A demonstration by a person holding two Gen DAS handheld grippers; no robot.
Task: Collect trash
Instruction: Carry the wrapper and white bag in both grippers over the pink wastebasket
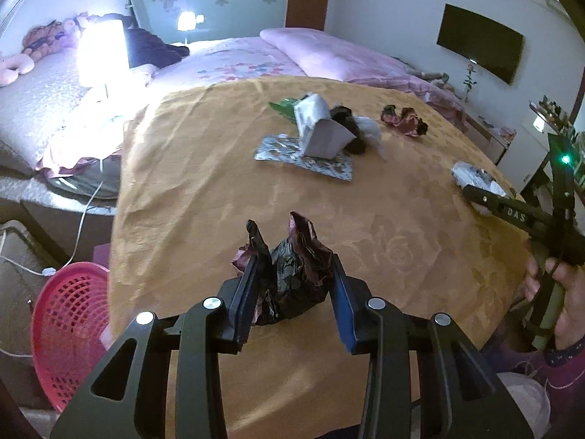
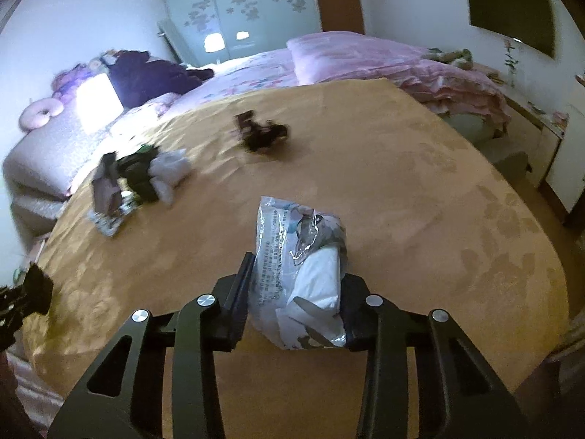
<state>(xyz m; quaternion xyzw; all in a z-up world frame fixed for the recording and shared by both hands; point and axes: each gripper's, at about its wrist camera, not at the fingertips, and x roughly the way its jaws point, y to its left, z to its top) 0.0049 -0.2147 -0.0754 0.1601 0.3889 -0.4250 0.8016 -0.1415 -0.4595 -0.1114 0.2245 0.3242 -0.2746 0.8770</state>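
A: The crumpled dark wrapper point(image 1: 292, 274) sits pinched in the left gripper point(image 1: 292, 289) above the yellow cloth point(image 1: 219, 201). Light, springy.

B: And the right gripper point(image 2: 296, 292) clamps the plastic packet point(image 2: 292, 267); slippery film, so hold its bulk.

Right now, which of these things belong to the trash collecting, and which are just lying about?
Job:
dark wrapper in left gripper
plastic bag in right gripper
carton
foil sheet
crumpled wrapper
pink basket

Lying about:
lamp
pillow
TV

Crinkled dark foil wrapper point(image 1: 292, 278), glossy clear plastic bag point(image 2: 292, 256), matt woven yellow cloth point(image 1: 219, 201).
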